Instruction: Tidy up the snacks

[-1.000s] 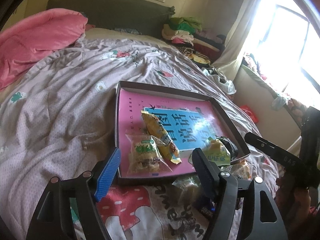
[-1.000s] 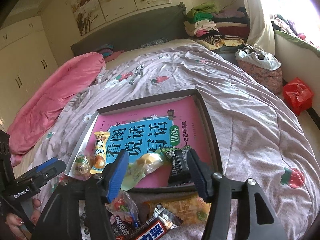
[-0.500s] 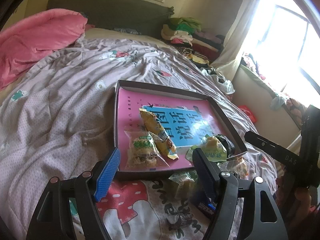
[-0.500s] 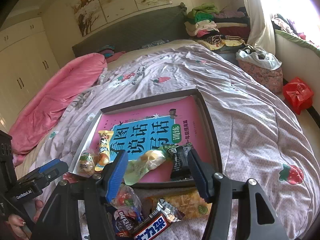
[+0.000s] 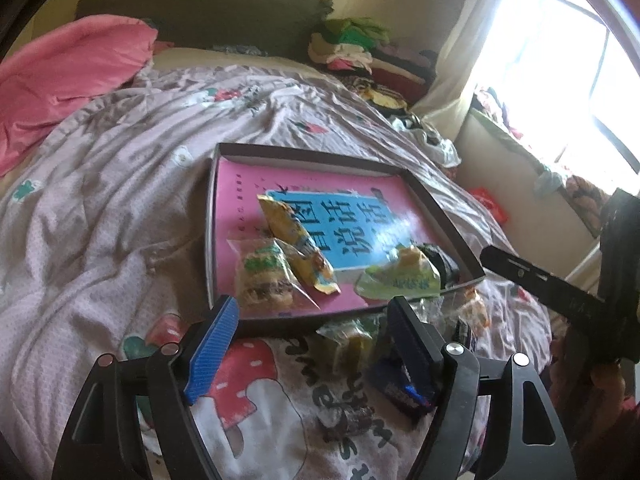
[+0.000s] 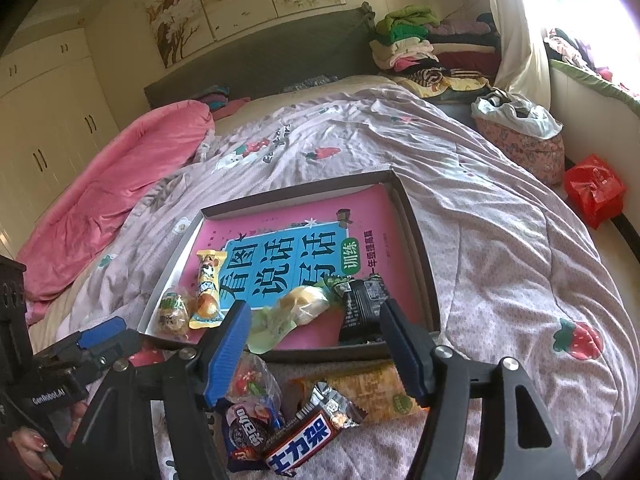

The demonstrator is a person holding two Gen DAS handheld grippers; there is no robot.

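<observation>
Snacks lie in two groups on a bed: some inside a shallow dark tray (image 6: 420,264), others loose on the quilt (image 6: 520,248) just in front of its near edge. Inside the tray, on a pink book cover with blue lettering (image 6: 288,256), sit a clear packet of biscuits (image 6: 172,314) and a yellow packet (image 6: 208,288) at the left, touching each other, then a pale green packet (image 6: 296,308) and a black packet (image 6: 362,304) at the near right. On the quilt in front lie a chocolate bar (image 6: 308,436), a round dark blue packet (image 6: 244,428), a clear bag of sweets (image 6: 250,380) and an orange packet (image 6: 376,392), crowded together. The right gripper (image 6: 316,348) hovers above this loose pile, its jaws opening with nothing clamped between them. The left gripper (image 5: 314,340) hangs over the tray's near edge, jaws wide apart and opening, gripping nothing. A pink blanket (image 6: 108,196) lies bunched at the far left, and folded clothes (image 6: 408,44) are stacked beside the headboard.
</observation>
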